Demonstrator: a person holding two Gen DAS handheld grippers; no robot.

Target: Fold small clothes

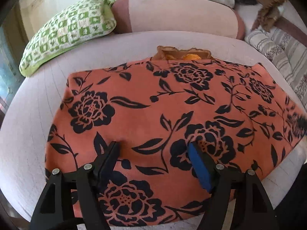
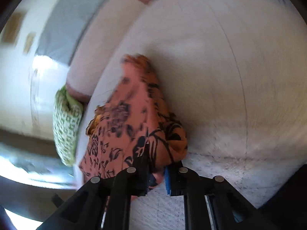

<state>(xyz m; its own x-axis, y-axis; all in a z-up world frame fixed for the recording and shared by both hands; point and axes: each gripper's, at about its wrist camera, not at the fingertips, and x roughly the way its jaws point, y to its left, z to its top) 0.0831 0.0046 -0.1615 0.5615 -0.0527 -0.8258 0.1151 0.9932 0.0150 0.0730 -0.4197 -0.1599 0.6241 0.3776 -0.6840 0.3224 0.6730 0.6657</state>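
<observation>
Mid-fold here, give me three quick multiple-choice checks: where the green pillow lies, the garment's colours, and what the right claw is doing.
1. The green checked pillow lies:
A. on the garment
B. beyond the garment's far-left corner
C. between the claws

2. The floral garment is:
A. orange with black flowers
B. blue with white stripes
C. plain grey

3. The right claw is:
A. wide open over bare cushion
B. shut on the garment
C. gripping the pillow

Answers:
1 B, it rests apart on the pale cushion.
2 A, black blooms cover orange cloth.
3 B, bunched cloth sits between its fingers, while the left claw spreads open.
</observation>
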